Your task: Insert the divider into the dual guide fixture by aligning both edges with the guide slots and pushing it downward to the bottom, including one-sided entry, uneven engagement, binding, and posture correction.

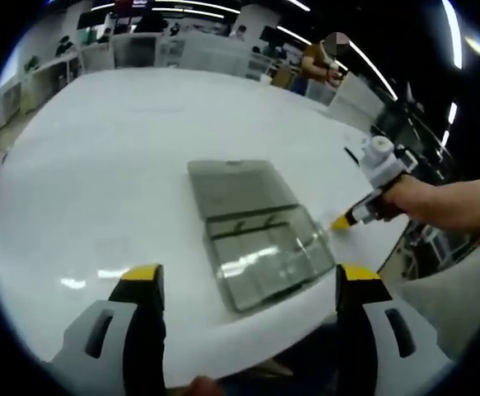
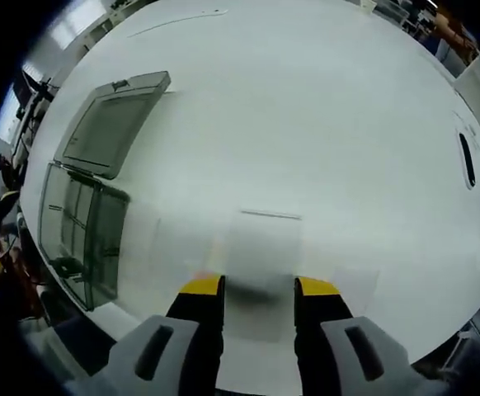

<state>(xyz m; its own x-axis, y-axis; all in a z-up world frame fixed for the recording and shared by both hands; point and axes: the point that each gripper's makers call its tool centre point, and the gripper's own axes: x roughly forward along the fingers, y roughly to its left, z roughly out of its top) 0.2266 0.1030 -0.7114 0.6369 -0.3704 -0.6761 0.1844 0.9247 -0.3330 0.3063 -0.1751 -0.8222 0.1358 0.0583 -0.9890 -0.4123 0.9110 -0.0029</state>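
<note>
A clear plastic compartment box (image 1: 265, 256) lies on the white table (image 1: 100, 165), its lid (image 1: 236, 188) folded open flat behind it. My left gripper (image 1: 252, 274) hovers over the box's near edge, jaws wide apart with nothing between them. A hand brings my right gripper (image 1: 343, 221) in from the right, its yellow tip beside the box's right corner. In the right gripper view the box (image 2: 83, 223) and lid (image 2: 108, 124) sit far left. A thin clear divider (image 2: 266, 247), blurred, stands out from between the jaws of my right gripper (image 2: 259, 286), which is shut on it.
The table's near edge runs just under the box (image 1: 248, 330). A dark elongated object (image 2: 468, 157) lies at the table's far right. Desks and a person (image 1: 318, 62) are in the background beyond the table.
</note>
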